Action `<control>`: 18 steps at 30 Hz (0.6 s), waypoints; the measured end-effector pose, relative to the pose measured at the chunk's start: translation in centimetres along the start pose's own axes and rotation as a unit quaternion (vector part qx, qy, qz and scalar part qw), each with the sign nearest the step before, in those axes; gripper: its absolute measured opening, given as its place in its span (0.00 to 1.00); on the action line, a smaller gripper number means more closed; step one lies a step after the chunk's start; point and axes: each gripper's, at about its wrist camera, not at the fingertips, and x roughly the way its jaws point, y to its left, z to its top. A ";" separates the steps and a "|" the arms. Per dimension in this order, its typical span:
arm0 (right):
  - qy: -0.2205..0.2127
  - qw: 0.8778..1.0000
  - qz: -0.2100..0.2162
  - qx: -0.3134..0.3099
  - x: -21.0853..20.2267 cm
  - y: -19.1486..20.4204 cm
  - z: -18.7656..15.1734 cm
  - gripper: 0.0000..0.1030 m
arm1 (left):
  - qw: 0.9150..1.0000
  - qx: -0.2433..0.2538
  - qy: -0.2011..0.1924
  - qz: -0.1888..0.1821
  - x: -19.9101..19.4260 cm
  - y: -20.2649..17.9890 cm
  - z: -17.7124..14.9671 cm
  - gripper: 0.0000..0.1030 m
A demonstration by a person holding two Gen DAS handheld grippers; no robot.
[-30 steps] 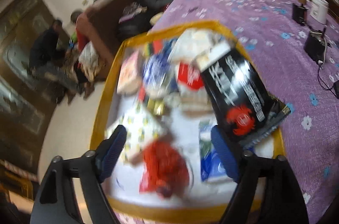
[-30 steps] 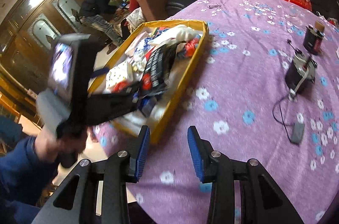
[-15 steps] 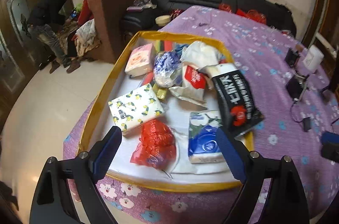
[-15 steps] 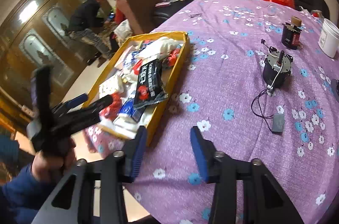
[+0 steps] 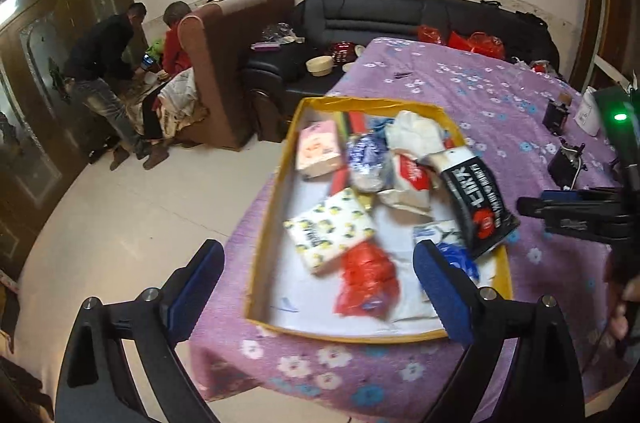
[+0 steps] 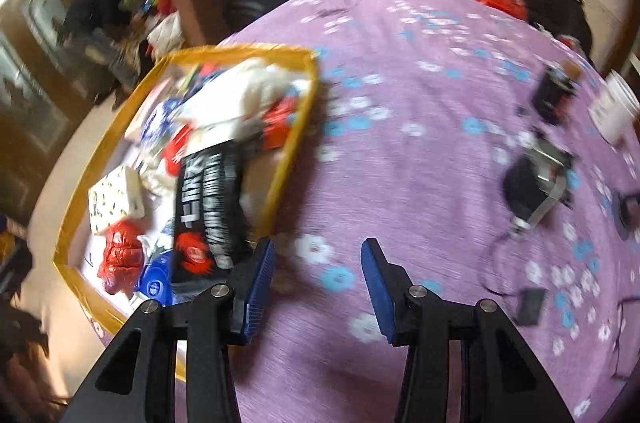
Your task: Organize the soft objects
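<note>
A yellow-rimmed tray (image 5: 267,219) (image 6: 294,139) on the purple flowered table holds soft packs: a lemon-print tissue pack (image 5: 330,229), a red plastic bag (image 5: 366,283) (image 6: 120,251), a pink tissue pack (image 5: 318,151), a black snack bag (image 5: 478,203) (image 6: 208,199), a blue-white pack (image 5: 458,255) and white bags (image 5: 416,129). My left gripper (image 5: 320,287) is open and empty, held in front of the tray's near edge. My right gripper (image 6: 318,275) is open and empty over the tablecloth right of the tray; it also shows at the right of the left wrist view (image 5: 576,211).
Small black devices with cables (image 6: 536,191) and a white cup (image 6: 616,111) sit on the table's right side. A black sofa (image 5: 400,19), a brown armchair (image 5: 236,63) and two people (image 5: 108,79) are beyond the table. Bare floor lies to the left.
The left gripper has drawn back and shifted left, so the tray now lies farther ahead. The right gripper has moved closer to the tray; its view is blurred by motion.
</note>
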 end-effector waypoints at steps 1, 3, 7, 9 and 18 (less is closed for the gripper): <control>0.003 1.000 0.003 -0.012 0.2 1.1 0.1 0.48 | 1.000 0.000 0.001 -0.001 -0.1 0.3 -0.1 0.93; -0.006 0.999 0.024 -0.046 -0.5 3.7 0.0 0.48 | 1.000 -0.001 -0.001 0.000 -0.4 1.0 -0.5 0.93; -0.019 0.995 0.031 -0.093 -2.1 6.4 -0.6 0.48 | 1.000 0.000 -0.012 0.004 -0.9 1.8 -0.9 0.93; -0.017 0.995 0.034 -0.095 -2.9 6.6 -1.1 0.48 | 1.000 0.005 -0.017 0.005 -1.2 2.0 -0.9 0.93; -0.052 0.991 0.084 -0.089 -8.3 6.6 -2.0 0.49 | 0.997 -0.001 -0.013 0.070 -3.1 2.4 -0.4 0.93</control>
